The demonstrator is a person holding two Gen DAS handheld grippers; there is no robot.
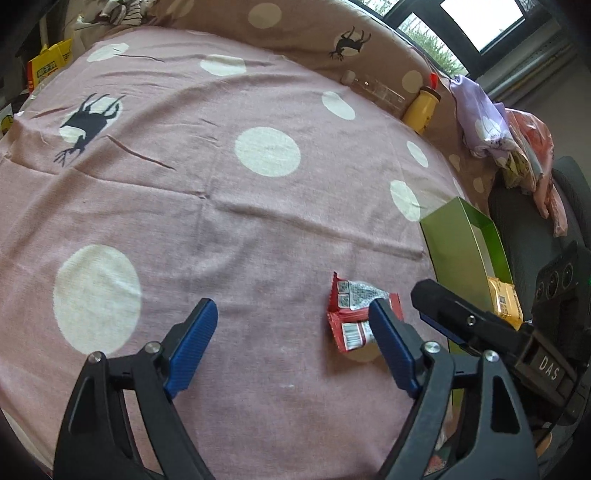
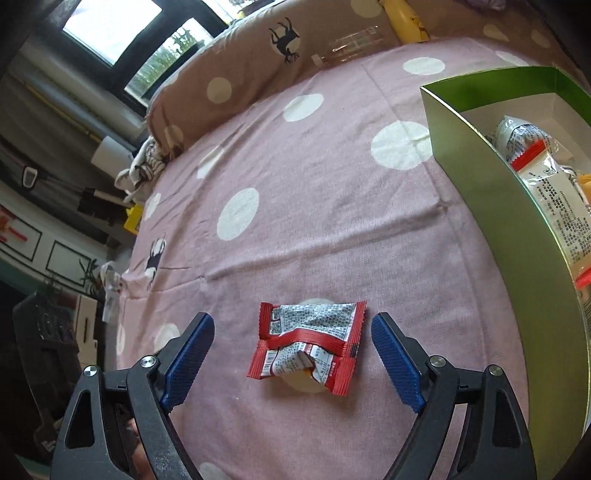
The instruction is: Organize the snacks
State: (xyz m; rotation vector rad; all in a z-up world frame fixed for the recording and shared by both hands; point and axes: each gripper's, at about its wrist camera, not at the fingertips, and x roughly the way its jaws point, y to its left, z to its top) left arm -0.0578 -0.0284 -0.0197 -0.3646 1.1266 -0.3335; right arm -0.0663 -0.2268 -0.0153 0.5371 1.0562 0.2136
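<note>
1 red snack packet (image 2: 308,345) lies loose on the bed cover (image 2: 332,221), and 1 green box (image 2: 491,206) stands just to its right. Inside the box, the right wrist view shows 2 pale packets with red bands (image 2: 532,147), one behind the other, plus an orange edge too cropped to name; the left wrist view shows 1 yellow packet (image 1: 504,301) at the box's near end.

2 claws are in view. The left claw (image 1: 293,325) is spread wide over bare cloth, its right pad overlapping the red packet's edge in the picture; whether it touches cannot be told. The right claw (image 2: 293,341) is also spread, with the packet lying between its blue pads and clear of both.

The surface is a bed, its pink cover printed with cream dots and dark deer silhouettes. A brown dotted pillow (image 1: 314,33) runs along the far side, with 1 clear bottle (image 1: 373,88) and 1 yellow bottle (image 1: 421,107) lying against it. A window (image 2: 122,33) sits beyond, and bunched clothing (image 1: 491,125) lies at the bed's edge.

The red packet is crumpled and seam-side up, with a silver printed panel, a barcode and red crimped ends.
</note>
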